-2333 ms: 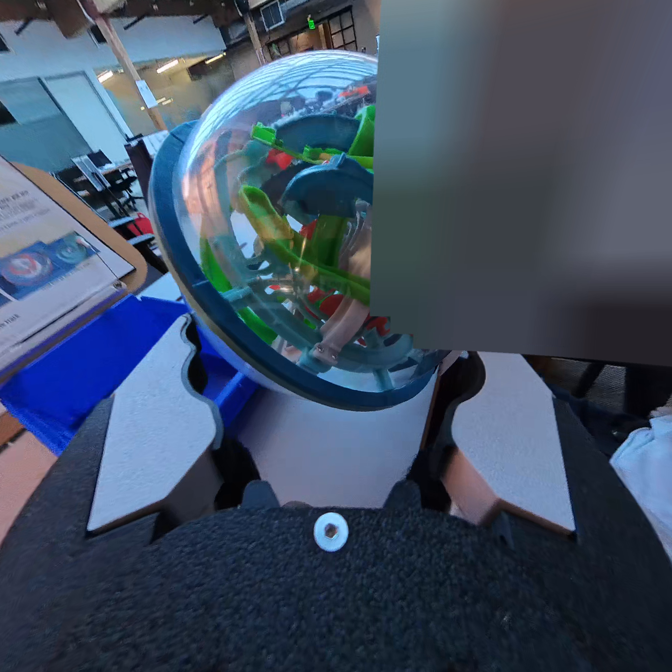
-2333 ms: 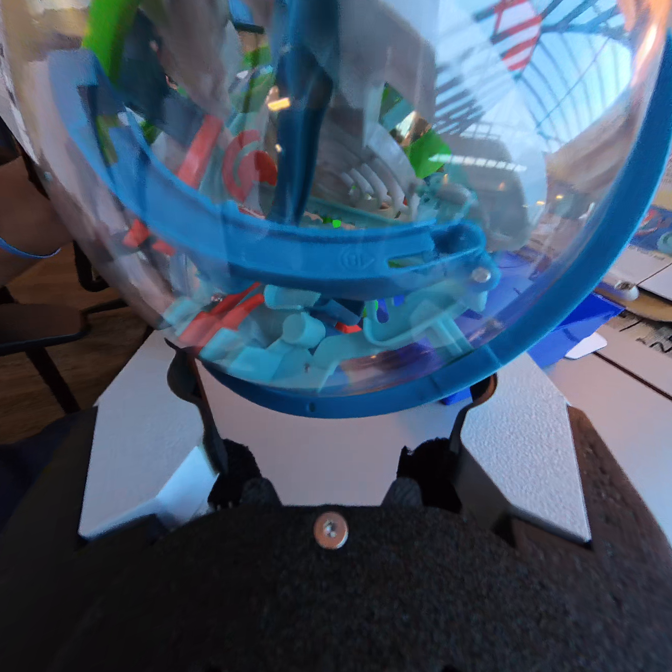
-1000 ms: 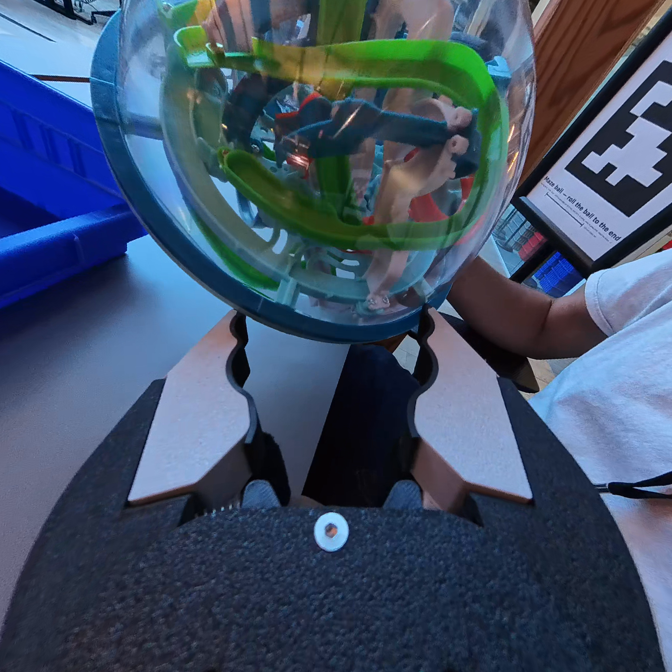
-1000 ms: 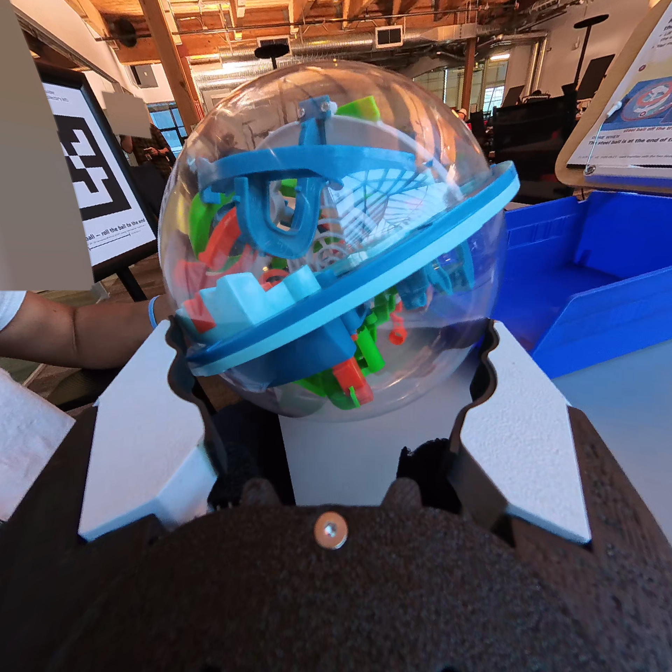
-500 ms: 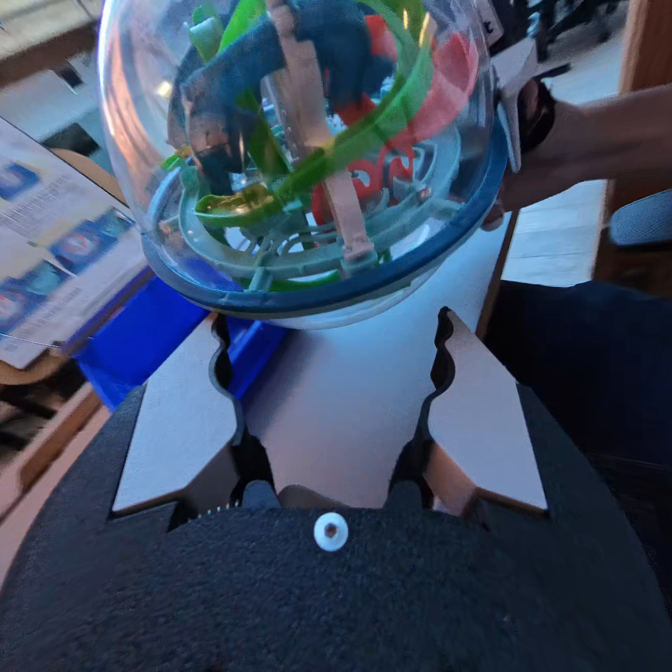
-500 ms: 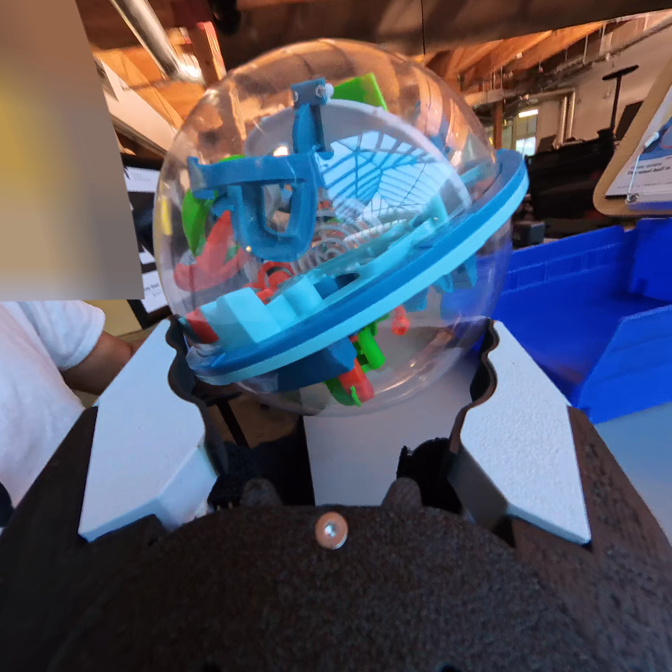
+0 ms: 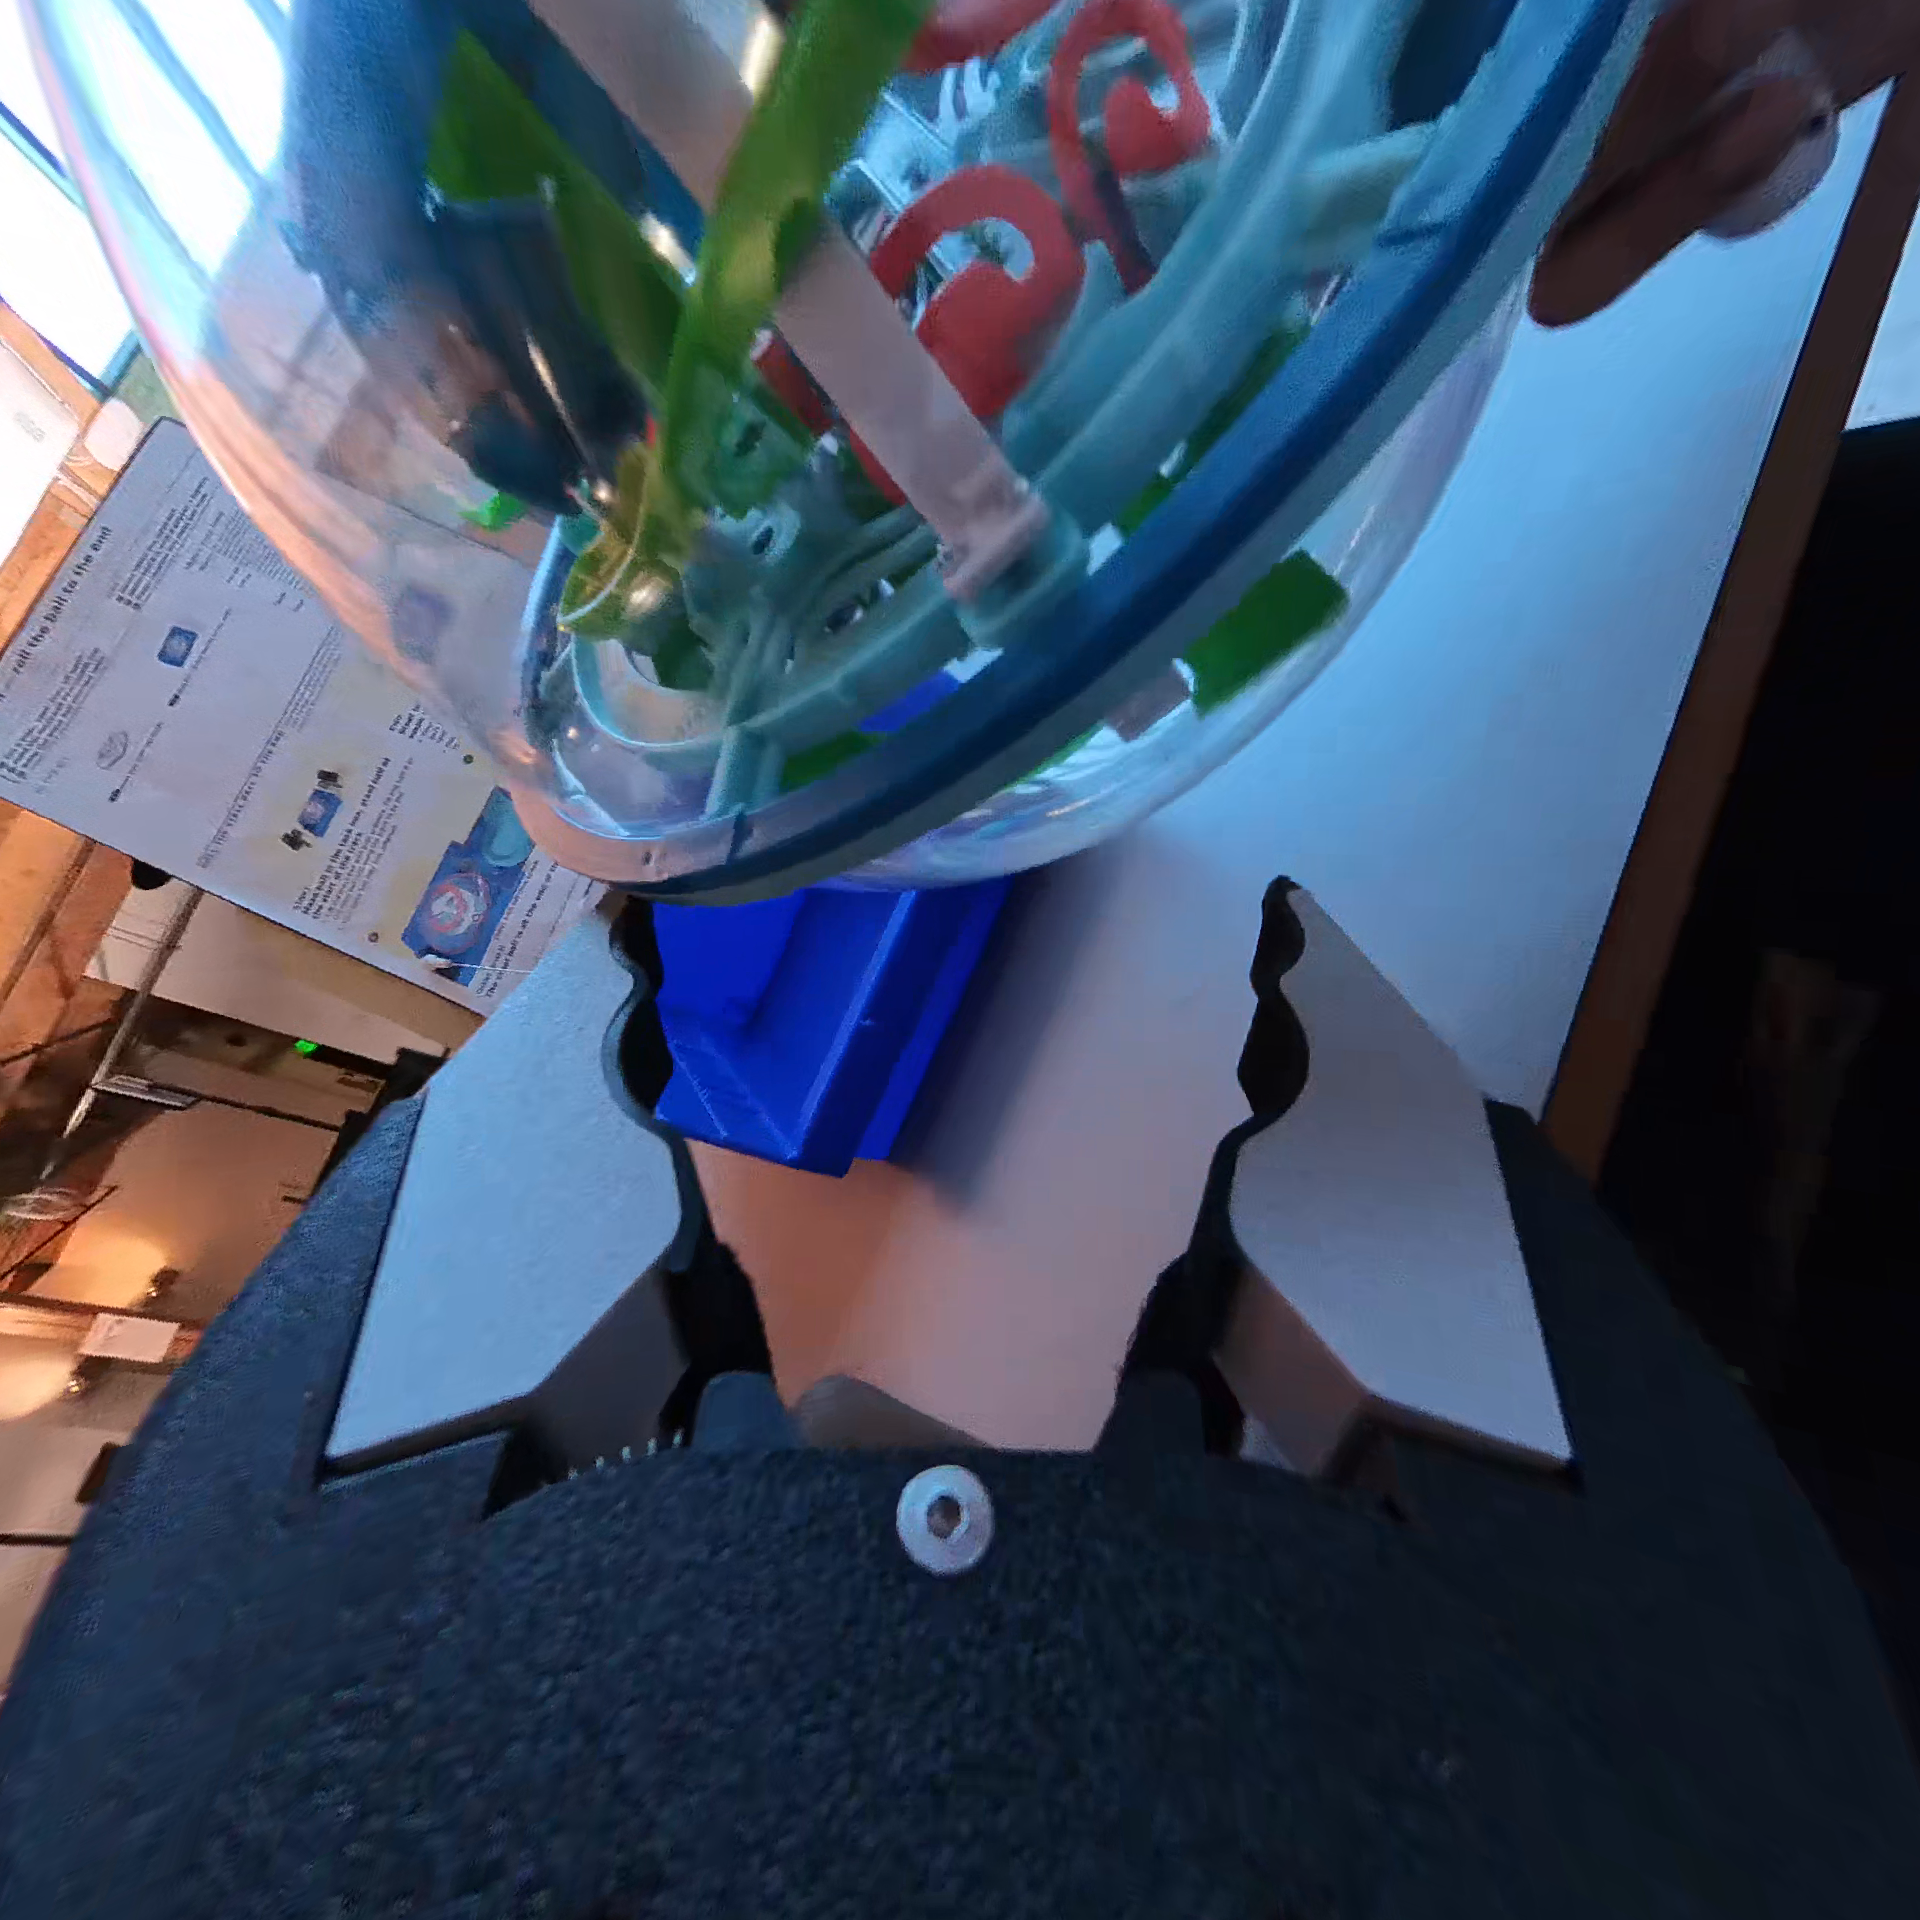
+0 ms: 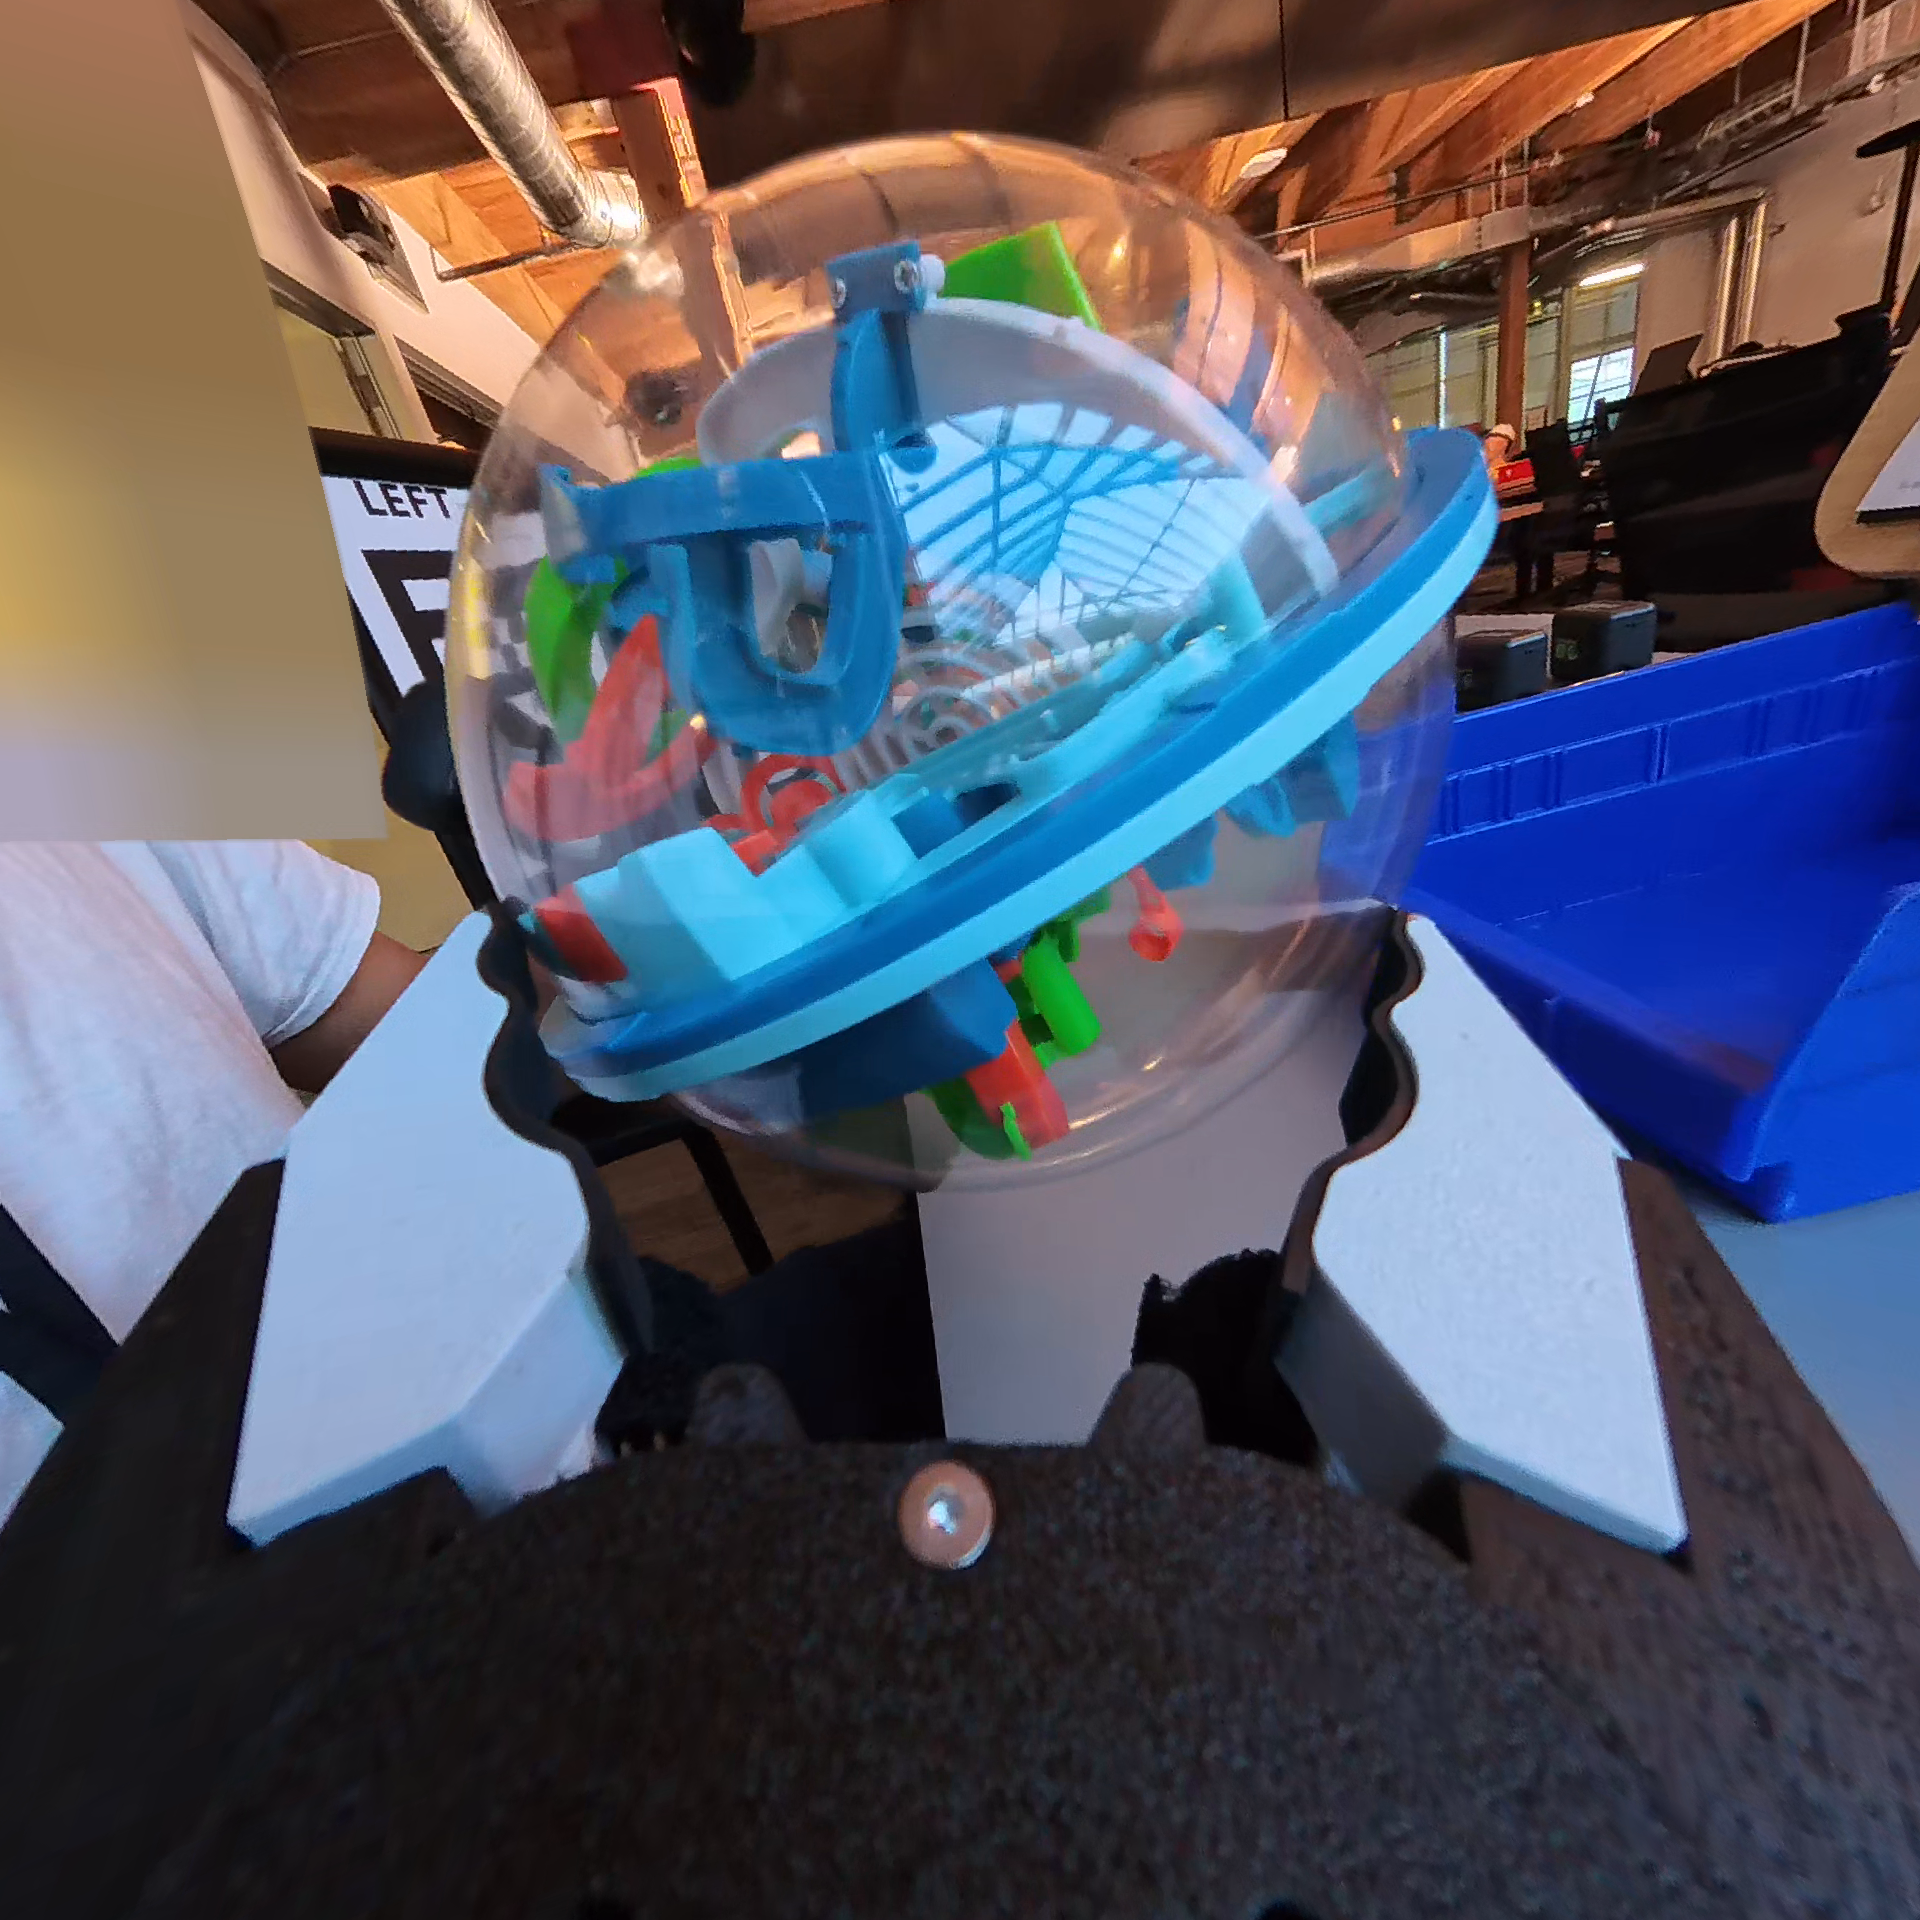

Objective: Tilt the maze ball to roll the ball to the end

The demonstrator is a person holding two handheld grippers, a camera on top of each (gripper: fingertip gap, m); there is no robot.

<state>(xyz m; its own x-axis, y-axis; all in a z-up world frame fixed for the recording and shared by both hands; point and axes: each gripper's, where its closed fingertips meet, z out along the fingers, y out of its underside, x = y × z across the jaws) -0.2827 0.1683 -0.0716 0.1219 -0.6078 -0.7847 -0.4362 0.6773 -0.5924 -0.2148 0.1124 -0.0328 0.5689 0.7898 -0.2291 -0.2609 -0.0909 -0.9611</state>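
Both hand-held grippers, left and right, spread wide, cradle the tilted maze ball above the desk.

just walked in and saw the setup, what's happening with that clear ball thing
A person is working a maze ball, a clear sphere with coloured tracks inside, using two handheld claws. The right claw cradles it from below, fingers spread against its sides, with the blue ring tilted up to the right. The left claw is open just under the sphere in its own view. The ball is up off the white table, with a blue bin beside it. The small rolling ball cannot be made out.
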